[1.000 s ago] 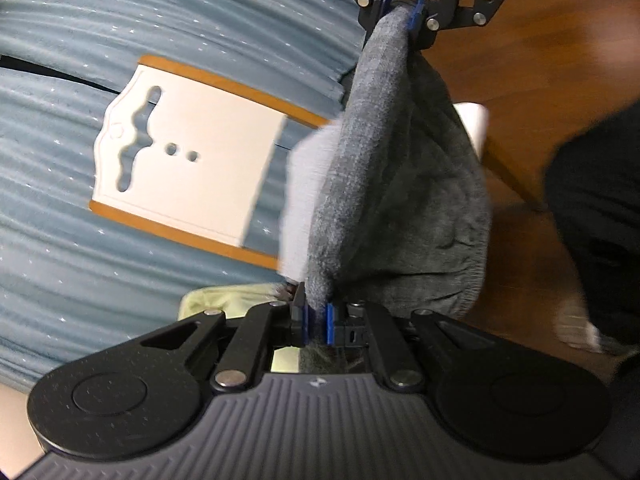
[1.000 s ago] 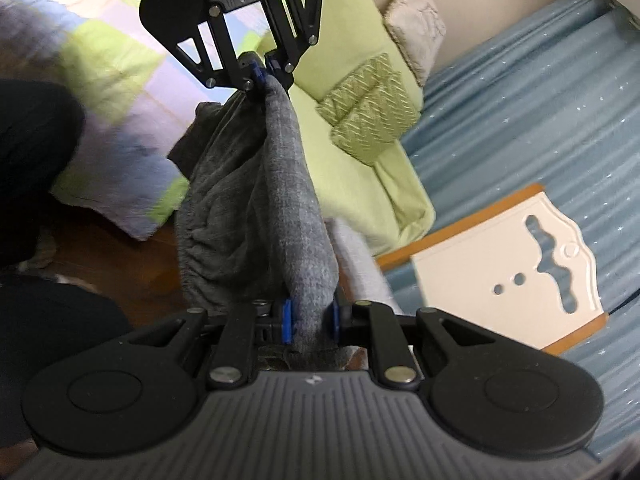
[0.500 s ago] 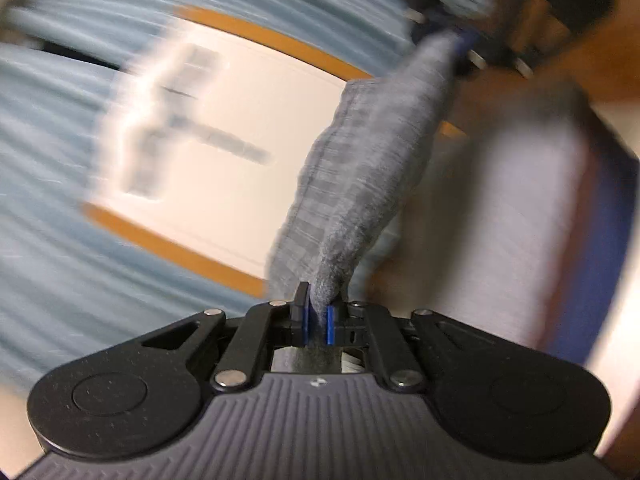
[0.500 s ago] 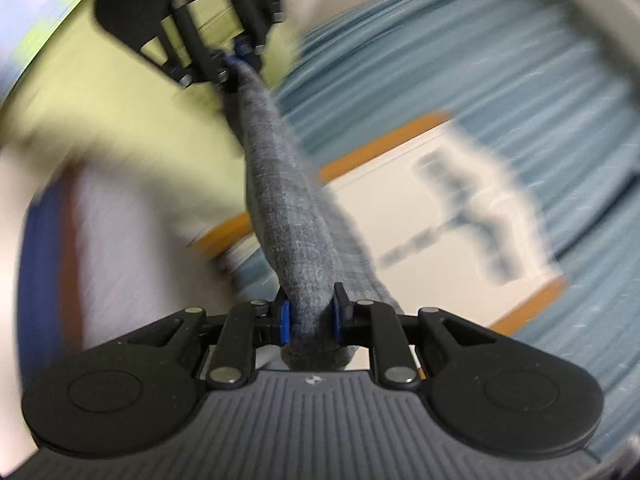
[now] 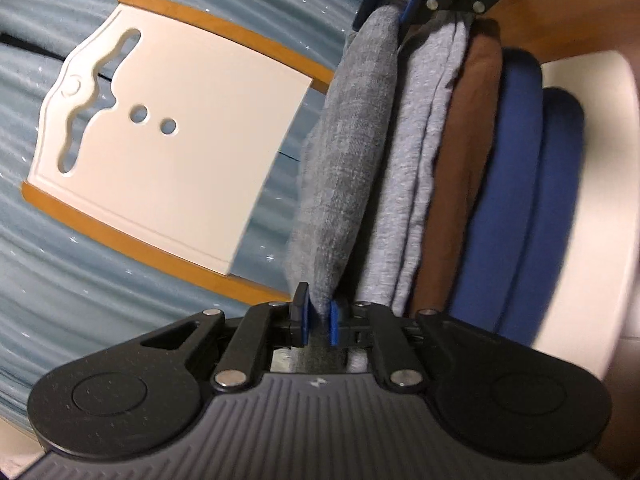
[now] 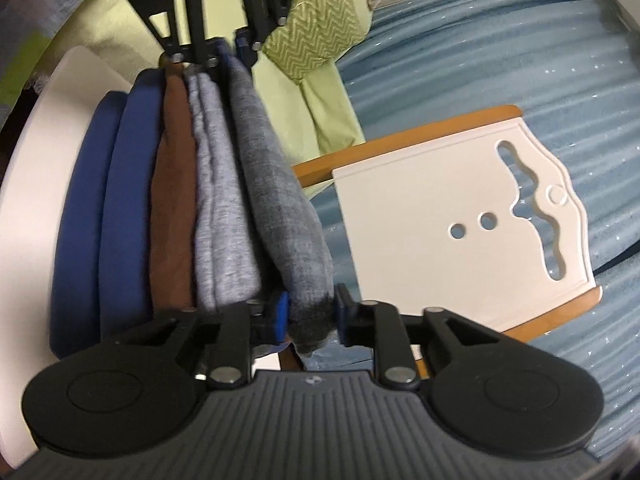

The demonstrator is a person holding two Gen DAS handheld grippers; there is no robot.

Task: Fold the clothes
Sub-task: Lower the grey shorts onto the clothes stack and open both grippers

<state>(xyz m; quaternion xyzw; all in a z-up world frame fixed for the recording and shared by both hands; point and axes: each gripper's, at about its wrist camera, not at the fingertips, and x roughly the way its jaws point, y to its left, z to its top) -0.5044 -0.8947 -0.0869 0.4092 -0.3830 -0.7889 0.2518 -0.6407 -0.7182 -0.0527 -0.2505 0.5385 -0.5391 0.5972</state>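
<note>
A folded dark grey garment (image 5: 344, 148) stretches between my two grippers and lies against a stack of folded clothes (image 5: 448, 168): light grey, brown and blue. My left gripper (image 5: 318, 318) has its pads around one end of the garment, slightly parted. My right gripper (image 6: 310, 314) holds the other end, jaws wider; it also shows in the left wrist view (image 5: 394, 4). The left gripper shows at the top of the right wrist view (image 6: 228, 46). The stack (image 6: 172, 184) rests on a white surface (image 6: 28, 184).
A white folding board (image 5: 160, 128) with orange side strips lies on the blue-grey ribbed bedspread (image 5: 100, 272); it also shows in the right wrist view (image 6: 452, 208). Green pillows (image 6: 316, 48) lie beyond the stack. Wooden floor (image 5: 568, 12) shows at the far right.
Both grippers swung the hanging grey garment sideways and set it onto the stack of folded clothes. The jaws have widened on the cloth.
</note>
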